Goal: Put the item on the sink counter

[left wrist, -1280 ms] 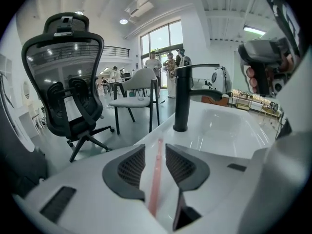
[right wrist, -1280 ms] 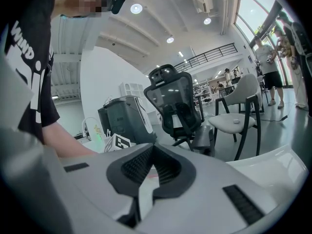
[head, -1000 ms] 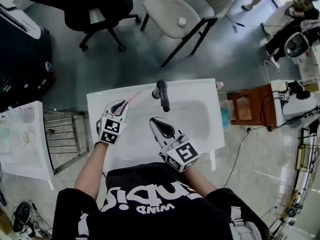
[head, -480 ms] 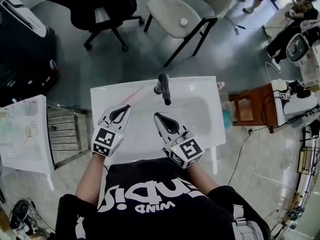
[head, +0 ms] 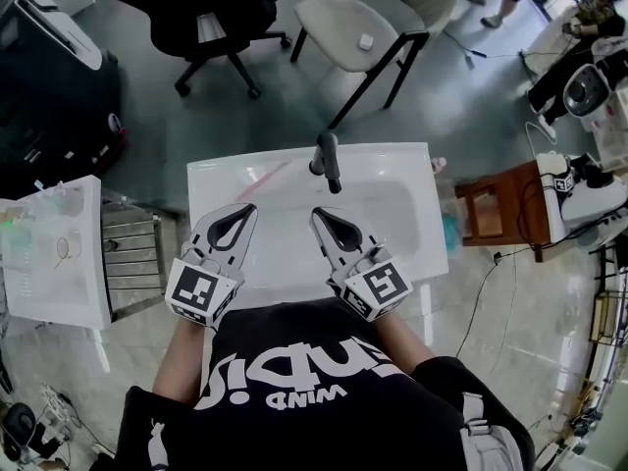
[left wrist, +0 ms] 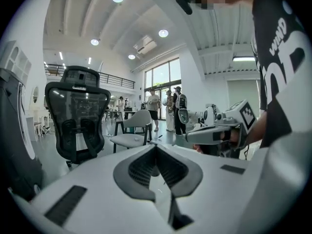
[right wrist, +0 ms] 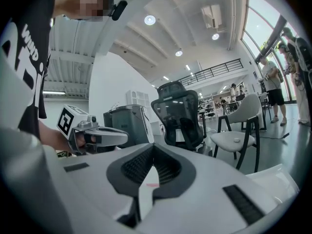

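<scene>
Rising: L claw (closed, empty)

Head cam: steep top-down over sink surface. Gripper cams sit right behind my fingers, facing near level (wide-angle, very close). All share black office chair. Left cam catches right gripper, right cam catches left gripper.

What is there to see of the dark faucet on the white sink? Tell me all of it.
The faucet is dark and metal-looking, with a dull sheen. Its base stands at the middle of the white sink, on the back rim, and its one spout reaches toward the person, over the basin. No water shows at its tip. Nothing touches it; a thin pink item lies on the counter to its left in the head view, apart from it.
</scene>
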`<state>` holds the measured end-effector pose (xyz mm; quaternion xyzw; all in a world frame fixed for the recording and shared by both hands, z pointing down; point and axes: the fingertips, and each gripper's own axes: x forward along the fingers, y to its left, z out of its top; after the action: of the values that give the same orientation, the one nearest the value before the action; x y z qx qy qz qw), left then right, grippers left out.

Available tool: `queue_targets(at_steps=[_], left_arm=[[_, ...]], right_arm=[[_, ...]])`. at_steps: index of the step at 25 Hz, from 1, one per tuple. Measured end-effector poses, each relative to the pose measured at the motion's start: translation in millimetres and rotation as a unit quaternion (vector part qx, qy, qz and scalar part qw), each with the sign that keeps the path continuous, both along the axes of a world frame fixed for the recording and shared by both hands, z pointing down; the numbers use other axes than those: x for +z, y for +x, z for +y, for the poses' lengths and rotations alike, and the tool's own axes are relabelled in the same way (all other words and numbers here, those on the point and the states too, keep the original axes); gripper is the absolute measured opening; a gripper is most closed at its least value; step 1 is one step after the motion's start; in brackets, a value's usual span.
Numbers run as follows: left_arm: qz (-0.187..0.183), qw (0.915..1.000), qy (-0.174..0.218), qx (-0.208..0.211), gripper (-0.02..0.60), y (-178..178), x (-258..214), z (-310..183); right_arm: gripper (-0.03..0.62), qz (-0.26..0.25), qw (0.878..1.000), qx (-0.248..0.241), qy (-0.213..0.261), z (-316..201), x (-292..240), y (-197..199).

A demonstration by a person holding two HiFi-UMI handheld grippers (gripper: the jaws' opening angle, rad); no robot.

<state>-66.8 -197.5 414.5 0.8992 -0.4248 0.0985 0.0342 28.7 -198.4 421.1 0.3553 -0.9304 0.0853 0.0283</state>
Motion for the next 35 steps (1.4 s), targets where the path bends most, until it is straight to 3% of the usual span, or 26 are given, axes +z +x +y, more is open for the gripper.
queue_targets(at_steps=[4,9,35], left_arm=[[0.015,0.9994,0.027,-0.015,0.021,-1.5,-17.2,7.0],[0.043,0.9983,0.027,-0.030,0.021,0.4,-16.6,14.0],[0.063,0.9954,0.035,-0.063,0.021,-9.5,-21.9,27.0]], right_arm=[[0.018,-0.012,1.000,0.000,0.019,2.8,-11.1,-0.8],[0.018,-0.023,0.999,0.004,0.032,8.1,-21.6,3.4],[0.018,-0.023,0.999,0.002,0.036,22.0,-23.0,0.3]])
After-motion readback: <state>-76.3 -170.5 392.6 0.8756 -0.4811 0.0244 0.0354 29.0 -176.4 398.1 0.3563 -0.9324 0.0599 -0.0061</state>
